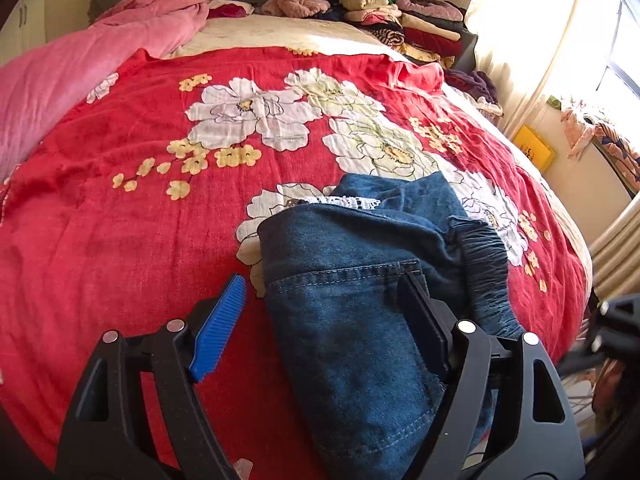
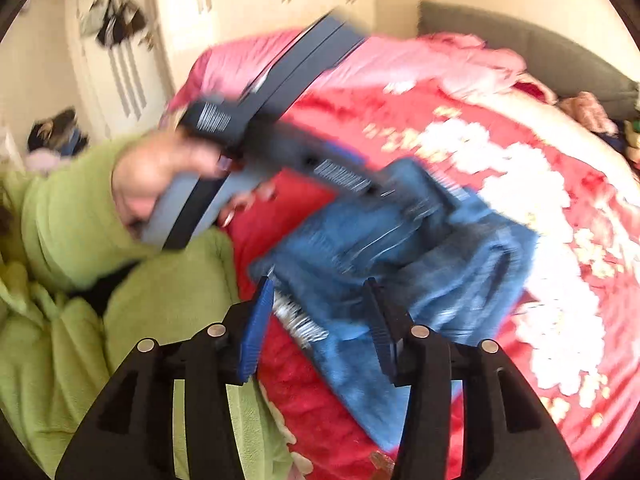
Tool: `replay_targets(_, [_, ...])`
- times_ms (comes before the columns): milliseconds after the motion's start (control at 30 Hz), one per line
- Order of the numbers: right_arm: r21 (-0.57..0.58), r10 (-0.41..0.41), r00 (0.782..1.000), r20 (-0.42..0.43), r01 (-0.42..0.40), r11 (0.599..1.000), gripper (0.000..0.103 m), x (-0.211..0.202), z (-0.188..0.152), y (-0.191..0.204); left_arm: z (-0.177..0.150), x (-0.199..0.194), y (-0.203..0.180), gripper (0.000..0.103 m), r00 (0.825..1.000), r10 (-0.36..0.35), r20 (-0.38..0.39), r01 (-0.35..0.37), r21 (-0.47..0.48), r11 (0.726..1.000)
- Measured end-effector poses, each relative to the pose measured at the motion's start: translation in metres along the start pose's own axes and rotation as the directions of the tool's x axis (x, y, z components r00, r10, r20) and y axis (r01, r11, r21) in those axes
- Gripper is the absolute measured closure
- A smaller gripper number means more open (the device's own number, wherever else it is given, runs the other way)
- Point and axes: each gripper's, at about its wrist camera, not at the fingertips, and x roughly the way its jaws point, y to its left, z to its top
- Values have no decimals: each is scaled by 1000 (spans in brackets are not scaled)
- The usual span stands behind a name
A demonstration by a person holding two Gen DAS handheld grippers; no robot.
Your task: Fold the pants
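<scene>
The folded blue denim pants [image 1: 360,300] lie on the red floral bedspread [image 1: 140,220], running from centre toward 6 o'clock in the left wrist view, where the frame's lower edge cuts them off. The left gripper [image 1: 324,312] stands wide open above them: its blue finger sits off the cloth at 7 o'clock, its black one over the denim, pressing nothing. In the right wrist view motion blur smears everything; the right gripper [image 2: 320,312] is partly open over the pants' near edge, and whether cloth is pinched cannot be told. At 10 o'clock there, a hand [image 2: 160,180] in a green sleeve [image 2: 68,216] holds the other gripper's handle, details indistinct.
</scene>
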Motion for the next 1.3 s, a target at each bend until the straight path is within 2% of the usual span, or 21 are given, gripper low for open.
replay_targets(67, [46,-44,998,41,42,998,54,-12,3,-10,0,-4,-1,30,1000,4,13,-4,6,1000])
replay_targets(100, [71,-77,995,58,73,995,45,-17,5,-21,0,-6,-2,30,1000,5,17,-5,7,1000])
replay_targets(133, [98,-107,991,75,99,990,40,-21,9,-29,0,-9,-2,28,1000,4,21,-5,9,1000])
replay_targets(200, [140,-151,984,92,137,981,40,-29,10,-38,0,-13,-4,25,1000,6,30,-6,11,1000])
replay_targets(300, [208,-214,971,104,189,960,37,-39,9,-57,0,-17,-6,20,999,3,39,-4,16,1000])
replay_targets(333, [239,-232,967,105,202,950,26,-41,8,-64,-1,-19,-7,18,999,3,42,-3,19,1000])
replay_targets(367, [269,-245,964,98,212,940,22,-41,7,-70,-2,-19,-8,15,999,3,44,-4,23,1000])
replay_targets(433, [314,-270,961,61,238,919,21,-34,0,-85,-4,-18,-8,14,999,12,39,-13,26,1000])
replay_targets(533, [383,-254,967,-13,239,892,21,-11,-8,-101,-8,-9,-6,14,1000,22,14,-23,23,999])
replay_targets(667, [463,-186,976,-110,216,860,23,25,-23,-124,-13,3,-4,14,999,32,-24,-32,25,999])
replay_targets(733, [487,-143,980,-142,194,851,36,41,-30,-129,-16,10,-4,14,998,34,-46,-33,24,999])
replay_targets(900, [557,-60,992,-107,110,823,36,58,-41,-138,-22,26,-2,14,997,9,-81,-9,6,1000])
replay_targets(933, [555,-51,994,-98,97,826,36,60,-41,-137,-23,29,-3,18,996,-5,-86,4,-2,1000])
replay_targets(967, [545,-44,995,-94,89,834,39,61,-39,-136,-23,30,-3,32,996,-22,-85,22,-7,1000])
replay_targets(1033, [540,12,998,-64,25,842,72,62,-34,-132,-22,31,-5,52,995,-52,-81,51,-15,999])
replay_targets(1067, [528,9,998,-55,22,849,74,61,-29,-129,-22,30,-7,63,995,-64,-77,63,-14,998])
replay_targets(1167, [478,-18,1000,3,14,878,83,50,-14,-122,-15,23,-12,76,997,-55,-54,55,-3,999])
replay_targets(1233, [447,-23,999,34,5,894,84,45,-2,-121,-6,15,-12,78,998,-63,-21,63,-6,998])
replay_targets(1300, [413,-62,997,49,36,910,84,40,11,-120,5,7,-14,78,999,-33,26,33,16,999])
